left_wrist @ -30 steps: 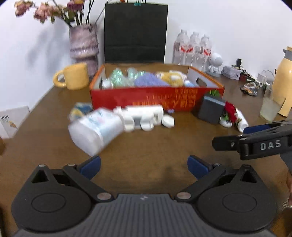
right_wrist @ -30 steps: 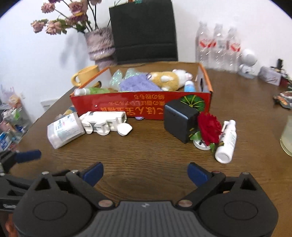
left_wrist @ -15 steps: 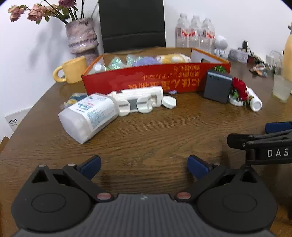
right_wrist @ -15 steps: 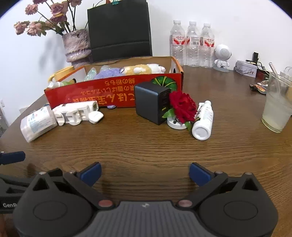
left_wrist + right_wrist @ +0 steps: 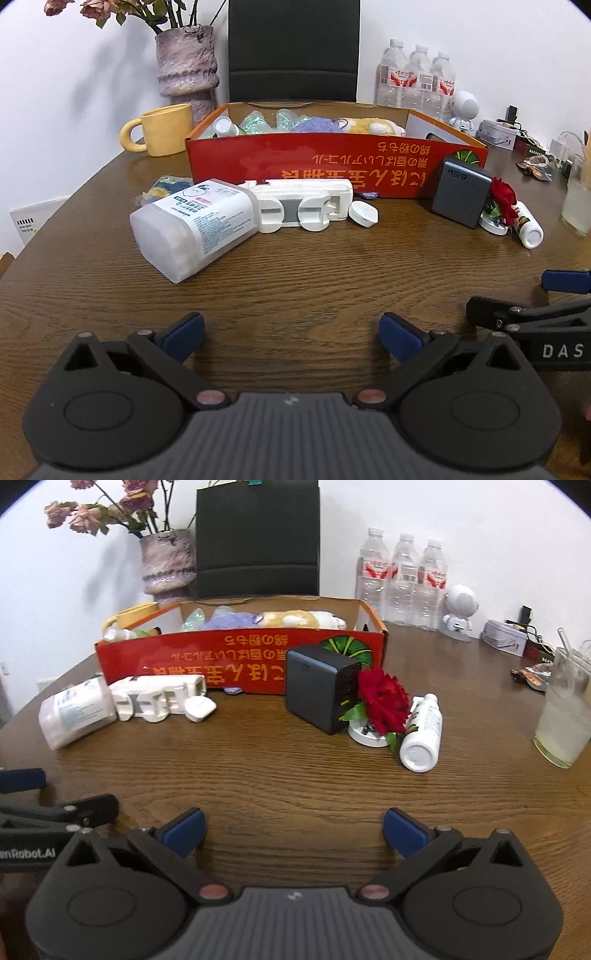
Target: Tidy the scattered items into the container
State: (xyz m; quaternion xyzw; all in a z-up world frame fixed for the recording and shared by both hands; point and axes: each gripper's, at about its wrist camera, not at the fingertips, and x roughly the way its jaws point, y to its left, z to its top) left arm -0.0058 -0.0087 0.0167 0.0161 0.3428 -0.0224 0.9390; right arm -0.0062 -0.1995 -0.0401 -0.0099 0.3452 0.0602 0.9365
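Wood-grain desk (image 5: 295,288), dark brown and glossy, fills both views under a plain white wall. At its far side stands a long red cardboard box (image 5: 332,162) with printed lettering, already holding soft plush and cloth items. Just in front of the box lie a frosted plastic wipes tub (image 5: 195,225) on its side, a blocky white plastic gadget (image 5: 303,208) touching the tub, a matte grey cube charger (image 5: 321,698), a red fabric rose (image 5: 384,701), a smooth white bottle (image 5: 423,733) on its side and a small rounded white case (image 5: 364,214). Left claw (image 5: 291,332) and right claw (image 5: 291,829) hover low over bare desk near the viewer, blue pads spread wide, holding nothing.
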